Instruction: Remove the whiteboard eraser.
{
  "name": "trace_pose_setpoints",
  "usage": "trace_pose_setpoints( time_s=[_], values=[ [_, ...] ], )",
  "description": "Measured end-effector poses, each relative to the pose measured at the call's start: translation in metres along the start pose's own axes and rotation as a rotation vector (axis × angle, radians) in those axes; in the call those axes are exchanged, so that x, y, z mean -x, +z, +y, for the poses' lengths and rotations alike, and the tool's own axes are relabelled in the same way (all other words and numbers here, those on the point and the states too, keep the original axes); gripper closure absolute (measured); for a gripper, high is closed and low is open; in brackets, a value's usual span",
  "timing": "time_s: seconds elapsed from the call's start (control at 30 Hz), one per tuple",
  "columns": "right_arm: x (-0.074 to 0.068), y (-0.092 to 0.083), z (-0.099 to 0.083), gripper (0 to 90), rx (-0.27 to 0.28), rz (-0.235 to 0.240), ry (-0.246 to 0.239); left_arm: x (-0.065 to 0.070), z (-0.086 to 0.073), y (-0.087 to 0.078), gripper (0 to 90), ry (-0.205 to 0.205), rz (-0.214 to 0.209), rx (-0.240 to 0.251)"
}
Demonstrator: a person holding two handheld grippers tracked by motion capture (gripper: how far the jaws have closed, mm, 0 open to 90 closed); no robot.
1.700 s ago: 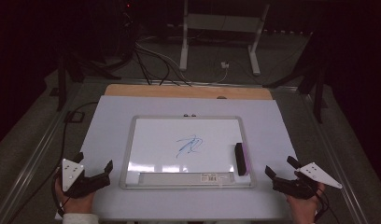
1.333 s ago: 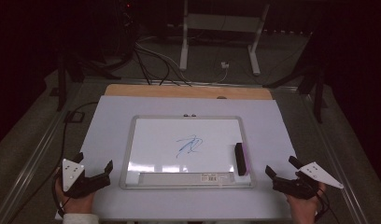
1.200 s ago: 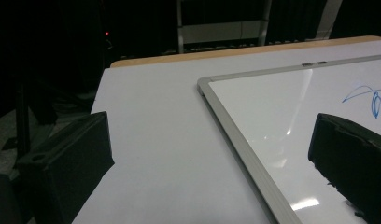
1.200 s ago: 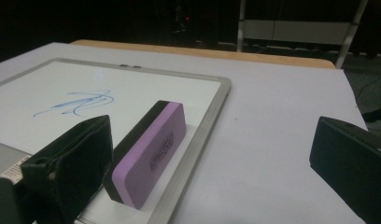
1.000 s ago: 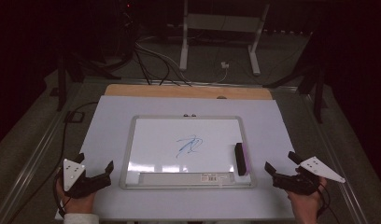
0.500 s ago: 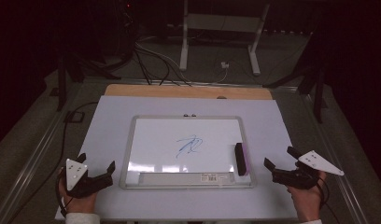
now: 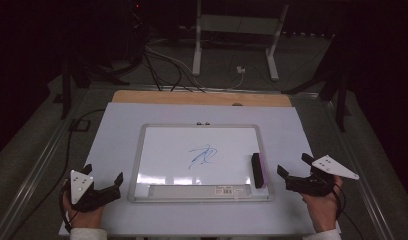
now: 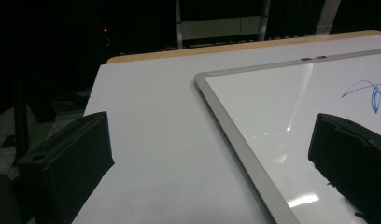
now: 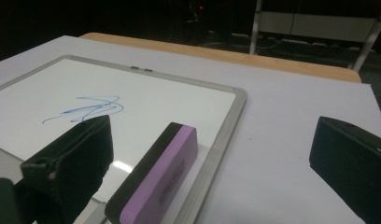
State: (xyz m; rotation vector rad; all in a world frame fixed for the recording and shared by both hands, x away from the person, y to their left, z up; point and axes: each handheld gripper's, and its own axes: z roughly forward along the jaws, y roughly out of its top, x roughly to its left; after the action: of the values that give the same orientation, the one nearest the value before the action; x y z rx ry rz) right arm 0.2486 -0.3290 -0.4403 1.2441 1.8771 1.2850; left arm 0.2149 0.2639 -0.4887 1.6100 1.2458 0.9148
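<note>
I am looking down on a pale lavender-white table top (image 7: 117,130) with a silver-framed rectangular whiteboard (image 7: 202,131) lying flat at its middle, a blue marker scribble (image 7: 203,156) near the board's centre. On the board's right edge lies a slim black-and-purple block eraser (image 7: 257,170), its long axis running away from me, parallel to the frame's right side and just inside it. My right gripper (image 7: 292,171) hovers just beside the frame's right side, jaws spread wide and empty, and in the right gripper view the eraser (image 9: 156,175) sits between the jaws, toward the left one, close ahead. My left gripper (image 7: 103,181) rests off the board's left corner, jaws also wide apart and holding nothing, well apart from the eraser. I judge the right hand is the one to close across the eraser's narrow width.
</note>
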Motion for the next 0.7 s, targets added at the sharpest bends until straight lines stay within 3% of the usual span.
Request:
trace_pose_setpoints(
  time_s=[0.43, 0.7],
  values=[
    [-0.005, 0.013, -0.002, 0.1, -0.049, 0.029, 0.007, 0.001, 0.0, 0.001, 0.5, 0.005, -0.002, -0.007],
    [-0.005, 0.025, -0.002, 0.1, -0.104, 0.036, 0.05, 0.002, 0.0, 0.002, 0.5, 0.01, -0.006, -0.007]
  ],
)
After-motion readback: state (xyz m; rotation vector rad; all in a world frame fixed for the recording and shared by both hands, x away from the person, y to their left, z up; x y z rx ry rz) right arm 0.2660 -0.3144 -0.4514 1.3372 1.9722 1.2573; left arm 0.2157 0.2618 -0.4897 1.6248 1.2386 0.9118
